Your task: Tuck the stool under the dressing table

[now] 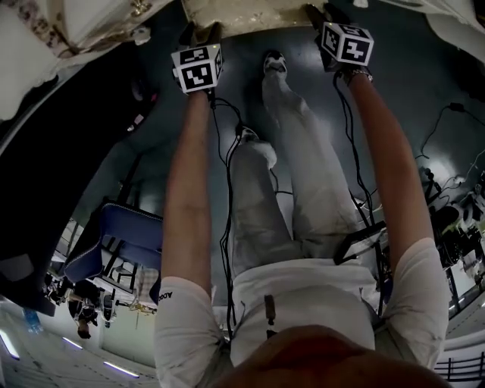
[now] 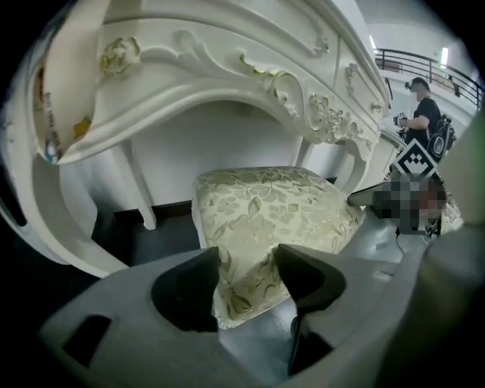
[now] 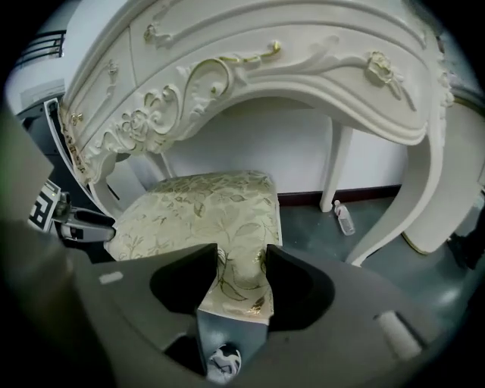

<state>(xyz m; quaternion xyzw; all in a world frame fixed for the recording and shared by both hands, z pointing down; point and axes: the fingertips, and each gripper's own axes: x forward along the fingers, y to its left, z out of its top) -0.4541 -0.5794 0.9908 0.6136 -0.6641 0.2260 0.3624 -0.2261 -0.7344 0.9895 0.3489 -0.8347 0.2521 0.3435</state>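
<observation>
Right gripper view: right tongs [image 3: 241,273], left tongs [image 2: 248,276] clamp stool [image 3: 204,208] corners; bottle [image 3: 344,218] beside dressing table [image 3: 303,68] leg.

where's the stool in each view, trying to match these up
Head view: the stool shows only as a pale strip at the top edge, centre.
Left gripper view: the stool is in the centre, its leaf-patterned cushion reaching down to the lower middle.
Right gripper view: the stool is just left of centre, with the same cushion.
Shared landmark: the carved white dressing table arches over the stool in both gripper views.
</observation>
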